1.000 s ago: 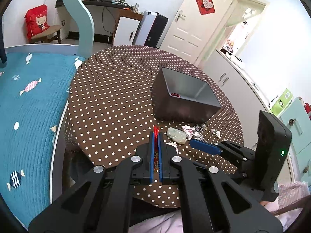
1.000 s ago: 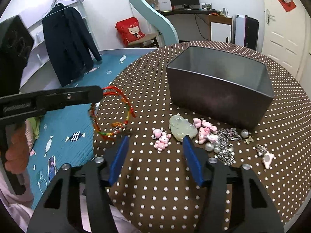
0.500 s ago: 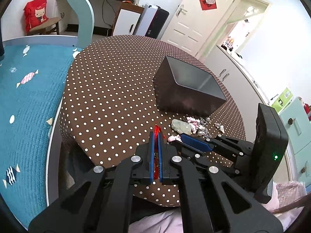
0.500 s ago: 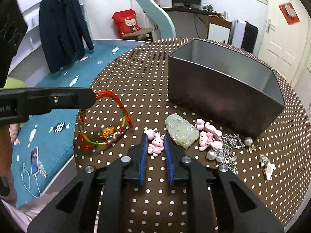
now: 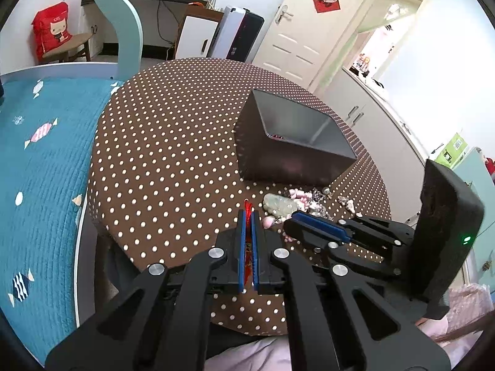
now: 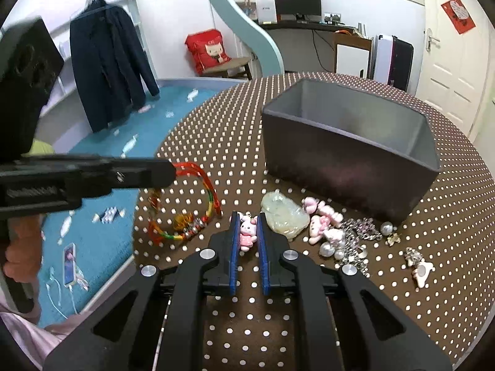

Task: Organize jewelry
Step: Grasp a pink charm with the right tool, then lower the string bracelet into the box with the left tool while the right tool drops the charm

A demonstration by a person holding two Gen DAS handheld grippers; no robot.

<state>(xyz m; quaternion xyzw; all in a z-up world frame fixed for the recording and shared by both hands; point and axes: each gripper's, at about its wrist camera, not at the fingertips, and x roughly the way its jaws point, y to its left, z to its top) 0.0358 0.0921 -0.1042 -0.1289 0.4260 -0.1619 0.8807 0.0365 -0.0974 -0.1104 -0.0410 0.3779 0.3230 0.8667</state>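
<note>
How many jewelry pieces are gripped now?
2: red cord bracelet in the shut left gripper; pink bunny charm in the right gripper, whose jaws have just been closing.

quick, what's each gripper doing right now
left gripper: closed, holding the red cord bracelet.
right gripper: jaws have just been closing around the pink bunny charm; contact cannot be told.

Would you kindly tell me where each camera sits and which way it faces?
Left wrist: on the left gripper, angled down over the table at the box; right gripper at right.
Right wrist: on the right gripper, facing the box; left gripper, a hand.
Shared: box, bracelet, jade pendant.
</note>
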